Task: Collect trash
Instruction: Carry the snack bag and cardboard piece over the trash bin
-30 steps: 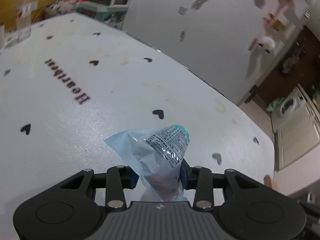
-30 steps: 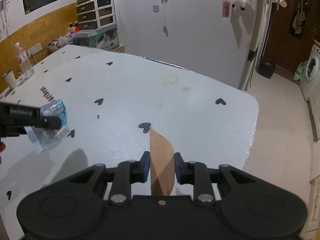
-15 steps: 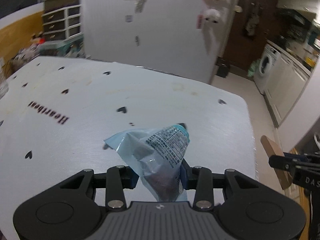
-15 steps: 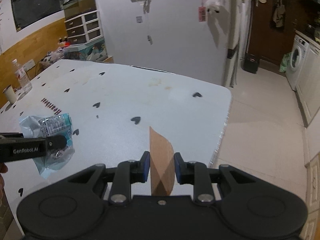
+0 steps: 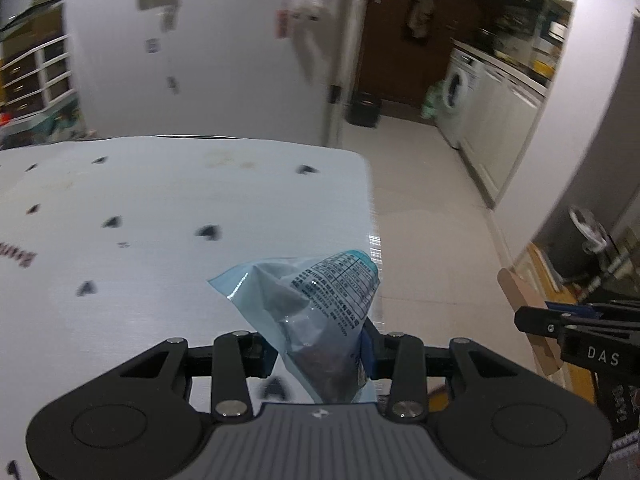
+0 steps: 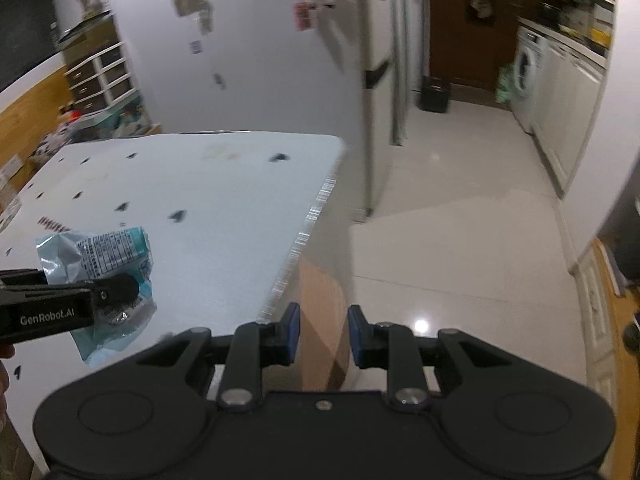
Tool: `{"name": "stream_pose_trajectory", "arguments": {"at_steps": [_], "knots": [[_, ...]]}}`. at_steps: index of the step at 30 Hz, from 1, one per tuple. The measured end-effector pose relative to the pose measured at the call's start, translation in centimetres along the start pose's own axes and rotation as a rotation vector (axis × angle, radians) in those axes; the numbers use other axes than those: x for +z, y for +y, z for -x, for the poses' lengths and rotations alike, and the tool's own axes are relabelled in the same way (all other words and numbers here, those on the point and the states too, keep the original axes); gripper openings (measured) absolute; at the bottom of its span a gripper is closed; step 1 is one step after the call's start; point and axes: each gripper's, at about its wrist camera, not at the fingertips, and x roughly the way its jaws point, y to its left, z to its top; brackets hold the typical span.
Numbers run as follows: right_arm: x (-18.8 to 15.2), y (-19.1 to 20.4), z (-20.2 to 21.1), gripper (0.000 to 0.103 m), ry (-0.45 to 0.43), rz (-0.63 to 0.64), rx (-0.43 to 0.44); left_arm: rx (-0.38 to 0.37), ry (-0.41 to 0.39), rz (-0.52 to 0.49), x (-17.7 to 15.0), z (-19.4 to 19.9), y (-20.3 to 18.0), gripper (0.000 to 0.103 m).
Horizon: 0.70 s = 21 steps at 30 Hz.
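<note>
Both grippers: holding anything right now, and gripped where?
Left gripper pinches the blue plastic wrapper at its lower, narrow end. Right gripper holds the brown cardboard piece by its near end.

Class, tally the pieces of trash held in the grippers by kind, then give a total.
Blue plastic wrapper: 1
Brown cardboard piece: 1
Total: 2
</note>
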Motion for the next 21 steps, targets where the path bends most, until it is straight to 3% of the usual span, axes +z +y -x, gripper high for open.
{"name": "stream_pose_trajectory", "arguments": {"at_steps": [12,21], "knots": [[-5.1,-11.4,1.1,0.026,0.064,-0.131,-0.088,-0.115,0.106,-0.100,-2.0,-4.8,-11.3,0.041],[-9.7,-17.9,-0.3,0.026,0.140,-0.221,-0.127,-0.138,0.219,-0.144,-4.9,-9.6,-16.3,0.041]]}}
